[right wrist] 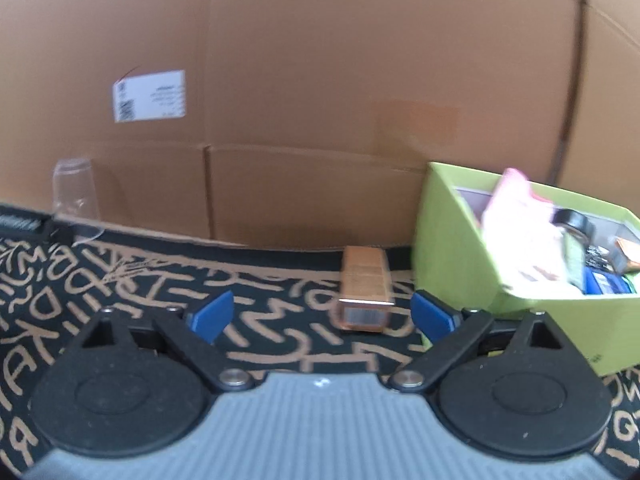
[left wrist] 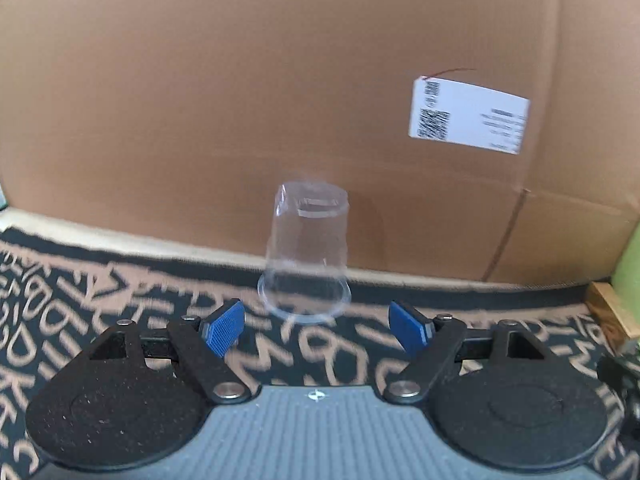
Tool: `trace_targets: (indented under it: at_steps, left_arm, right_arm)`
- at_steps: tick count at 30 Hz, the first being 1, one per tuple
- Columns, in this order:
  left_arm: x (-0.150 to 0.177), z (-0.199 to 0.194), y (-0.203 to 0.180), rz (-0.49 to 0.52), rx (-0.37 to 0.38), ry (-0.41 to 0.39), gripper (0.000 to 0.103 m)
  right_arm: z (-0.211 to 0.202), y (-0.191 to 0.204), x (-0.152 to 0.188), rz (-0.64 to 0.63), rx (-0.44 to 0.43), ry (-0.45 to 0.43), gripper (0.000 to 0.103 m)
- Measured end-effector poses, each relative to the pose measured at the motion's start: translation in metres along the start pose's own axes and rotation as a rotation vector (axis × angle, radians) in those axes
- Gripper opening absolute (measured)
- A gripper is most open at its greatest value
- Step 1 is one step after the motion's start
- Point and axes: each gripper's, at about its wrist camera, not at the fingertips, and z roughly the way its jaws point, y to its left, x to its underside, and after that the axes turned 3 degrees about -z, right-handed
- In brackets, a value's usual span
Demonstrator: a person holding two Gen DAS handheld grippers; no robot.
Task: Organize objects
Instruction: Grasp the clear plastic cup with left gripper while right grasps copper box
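The left gripper (left wrist: 316, 326) is held with its jaws spread wide and nothing between its blue pads (left wrist: 224, 330). Directly ahead of it, a clear plastic cup (left wrist: 306, 250) stands upside down on the patterned cloth (left wrist: 100, 300), rim down and base up, close to the cloth's rear edge. The cup is apart from both pads and lies beyond the fingertips, roughly centred on the gap. Behind the cup rises a large cardboard box (left wrist: 240, 100), which carries a white shipping label (left wrist: 470, 116) on its face.

The right gripper (right wrist: 322, 316) is likewise wide open and holds nothing. A small copper-coloured box (right wrist: 365, 290) lies on its side on the cloth, ahead of the gap and offset toward the right pad (right wrist: 434, 318), its short end facing the camera. It touches neither pad. Just beside it, at the right side of the cloth, sits an open green box (right wrist: 452, 248) with mixed contents: a pink-and-white packet (right wrist: 520, 232), a jar with a black lid (right wrist: 572, 222), and further items too blurred to identify.

In the right wrist view the cup appears at the far left, near the rear edge of the cloth, well apart from the copper-coloured box.
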Motion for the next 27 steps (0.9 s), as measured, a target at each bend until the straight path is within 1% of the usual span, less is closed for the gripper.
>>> trace_targets:
  at_steps: [2, 4, 5, 7, 8, 9, 10, 11, 12, 13, 14, 16, 17, 18, 20, 22, 24, 26, 27]
  left_arm:
    - [-0.006, 0.010, 0.000, 0.004, -0.014, 0.003, 0.082]
    - [-0.012, 0.019, 0.000, 0.012, -0.016, -0.001, 0.082]
    - [-0.014, 0.024, 0.000, 0.019, -0.020, -0.002, 0.082]
    - [-0.017, 0.033, 0.000, 0.028, -0.031, -0.004, 0.082]
    - [-0.019, 0.037, 0.001, 0.030, -0.037, -0.001, 0.082]
    - [-0.021, 0.041, 0.001, 0.030, -0.040, 0.004, 0.082]
    - [-0.022, 0.044, 0.002, 0.027, -0.037, 0.009, 0.081]
    - [-0.022, 0.045, 0.003, 0.024, -0.021, 0.013, 0.077]
    - [-0.022, 0.045, 0.005, 0.021, 0.011, 0.020, 0.056]
    - [-0.021, 0.044, 0.006, 0.022, 0.050, 0.038, 0.055]
    - [-0.019, 0.040, 0.006, 0.031, 0.077, 0.031, 0.055]
    - [-0.015, 0.033, 0.003, 0.067, 0.111, 0.032, 0.055]
    - [-0.013, 0.030, 0.002, 0.076, 0.129, 0.034, 0.055]
    - [-0.011, 0.026, 0.001, 0.080, 0.151, 0.040, 0.055]
    - [-0.009, 0.020, -0.001, 0.087, 0.198, 0.052, 0.055]
    - [-0.009, 0.014, -0.003, 0.093, 0.224, 0.061, 0.057]
    - [-0.008, 0.010, -0.006, 0.100, 0.239, 0.067, 0.057]
    - [-0.008, 0.008, -0.008, 0.104, 0.243, 0.069, 0.057]
    - [-0.007, 0.008, -0.010, 0.110, 0.244, 0.069, 0.056]
  right_arm:
    - [0.007, 0.009, -0.004, 0.003, 0.032, 0.006, 0.099]
    - [0.011, 0.020, -0.009, -0.027, 0.071, 0.016, 0.099]
    - [0.007, 0.028, -0.011, -0.050, 0.091, -0.005, 0.099]
    - [-0.007, 0.045, -0.008, -0.119, 0.097, -0.078, 0.100]
    - [-0.009, 0.052, -0.007, -0.159, 0.116, -0.095, 0.102]
    - [-0.004, 0.055, -0.008, -0.174, 0.143, -0.095, 0.103]
    - [0.002, 0.054, -0.010, -0.164, 0.167, -0.082, 0.103]
    - [0.011, 0.049, -0.013, -0.130, 0.180, -0.056, 0.103]
    - [0.020, 0.043, -0.017, -0.093, 0.171, -0.030, 0.103]
    - [0.029, 0.038, -0.020, -0.070, 0.160, -0.003, 0.103]
    - [0.037, 0.036, -0.022, -0.068, 0.167, 0.028, 0.103]
    - [0.051, 0.032, -0.025, -0.053, 0.208, 0.070, 0.103]
    - [0.057, 0.028, -0.026, -0.020, 0.240, 0.099, 0.103]
    - [0.061, 0.025, -0.026, 0.002, 0.247, 0.119, 0.103]
    - [0.072, 0.018, -0.027, 0.054, 0.230, 0.170, 0.103]
    - [0.078, 0.005, -0.030, 0.152, 0.179, 0.195, 0.102]
    - [0.080, -0.007, -0.029, 0.218, 0.116, 0.201, 0.097]
    - [0.076, -0.009, -0.027, 0.187, 0.116, 0.173, 0.077]
    - [0.073, -0.012, -0.025, 0.195, 0.104, 0.161, 0.071]
